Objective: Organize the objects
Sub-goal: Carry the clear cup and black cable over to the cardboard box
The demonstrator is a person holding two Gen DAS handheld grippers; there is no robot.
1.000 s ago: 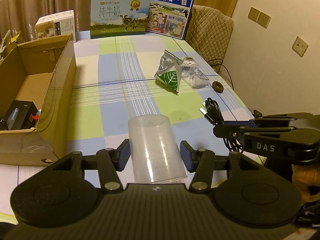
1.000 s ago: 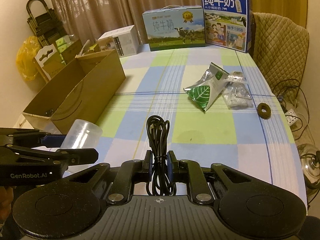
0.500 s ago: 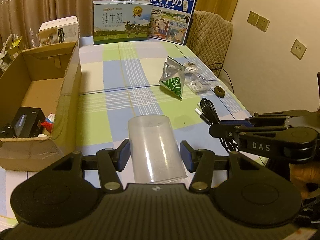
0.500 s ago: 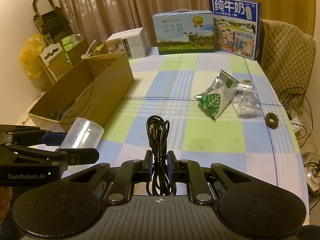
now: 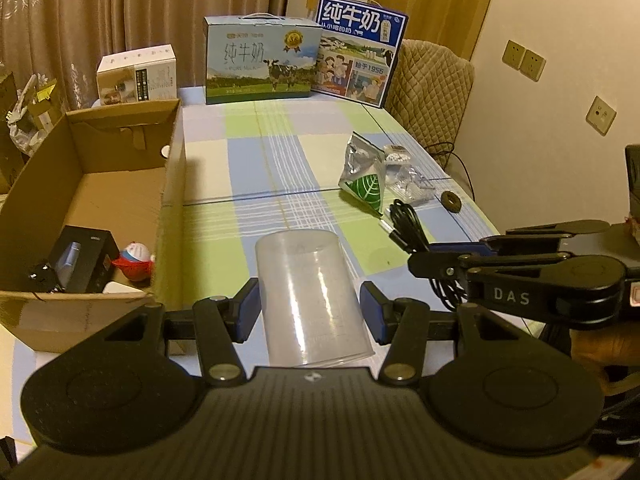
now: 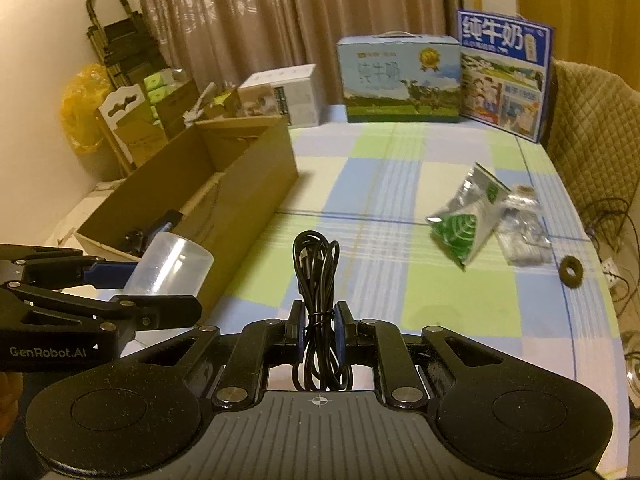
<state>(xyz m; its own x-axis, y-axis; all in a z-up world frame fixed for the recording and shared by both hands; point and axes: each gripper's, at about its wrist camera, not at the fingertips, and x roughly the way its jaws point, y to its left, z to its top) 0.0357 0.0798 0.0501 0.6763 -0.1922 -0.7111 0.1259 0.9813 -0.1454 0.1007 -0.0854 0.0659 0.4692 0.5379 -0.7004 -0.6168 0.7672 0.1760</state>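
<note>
left gripper [image 5: 308, 312] pinches the clear plastic cup [image 5: 310, 296], right gripper [image 6: 319, 330] clamps the coiled black cable [image 6: 318, 280]; both have risen and drifted left since a second ago, nearer the cardboard box [image 5: 172, 184], showing more of its inside.

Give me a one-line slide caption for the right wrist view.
Right gripper clamps a coiled black cable over the checked tablecloth, while the left gripper carries a clear plastic cup beside the cardboard box.

The lower loops of the coiled black cable [image 6: 318, 312] vanish behind the right tool [image 6: 319, 330]. The open brown cardboard box [image 5: 120, 184] hides part of its contents behind its near wall, and the clear crumpled plastic bag [image 6: 522, 232] is too blurred to read.
</note>
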